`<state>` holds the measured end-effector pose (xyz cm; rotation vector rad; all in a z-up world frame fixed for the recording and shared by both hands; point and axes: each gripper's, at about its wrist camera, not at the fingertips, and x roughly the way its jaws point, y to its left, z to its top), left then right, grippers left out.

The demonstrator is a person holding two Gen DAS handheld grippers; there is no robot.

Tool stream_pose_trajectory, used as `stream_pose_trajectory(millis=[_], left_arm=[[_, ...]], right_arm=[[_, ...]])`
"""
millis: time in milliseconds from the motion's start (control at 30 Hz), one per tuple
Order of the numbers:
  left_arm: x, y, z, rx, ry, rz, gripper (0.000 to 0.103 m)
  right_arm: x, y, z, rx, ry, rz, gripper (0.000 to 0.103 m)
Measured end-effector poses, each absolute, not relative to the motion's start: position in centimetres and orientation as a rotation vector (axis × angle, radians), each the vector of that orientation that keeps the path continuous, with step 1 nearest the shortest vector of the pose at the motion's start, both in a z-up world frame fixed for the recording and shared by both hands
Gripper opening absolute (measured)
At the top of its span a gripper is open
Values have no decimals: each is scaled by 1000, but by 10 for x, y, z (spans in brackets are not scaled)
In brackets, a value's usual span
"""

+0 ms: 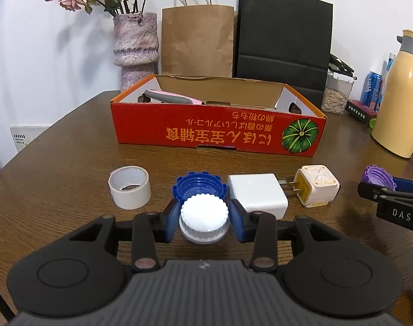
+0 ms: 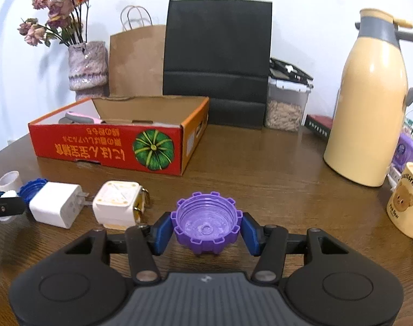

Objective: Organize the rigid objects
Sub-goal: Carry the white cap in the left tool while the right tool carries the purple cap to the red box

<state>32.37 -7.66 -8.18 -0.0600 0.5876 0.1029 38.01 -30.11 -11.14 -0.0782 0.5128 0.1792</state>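
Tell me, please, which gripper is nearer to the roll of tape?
Left. The left gripper, closed on a white cap, sits just right of the tape; the right gripper, holding the purple cap, is far right.

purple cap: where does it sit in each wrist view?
Left wrist: purple cap at the far right edge, between the right gripper's jaws.
Right wrist: purple cap at lower centre, between the blue pads, opening facing up.
Shared landmark: the red box with the green pumpkin print, behind the cap in both.

White wall (image 1: 30, 40), dark wooden table (image 1: 70, 163) — glossy, paper bags (image 2: 217, 62) behind
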Motion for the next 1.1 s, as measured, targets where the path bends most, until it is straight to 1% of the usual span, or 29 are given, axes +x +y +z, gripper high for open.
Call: stream_pose_trajectory(millis=[233, 567, 1100], left_arm=[[319, -76, -74, -57, 559, 101, 41], [317, -64, -60, -53, 525, 107, 41], [338, -38, -35, -59, 476, 110, 41]], right_arm=[[361, -289, -100, -60, 437, 200, 53], [344, -258, -85, -48, 376, 259, 53], [357, -221, -68, -55, 342, 288, 53]])
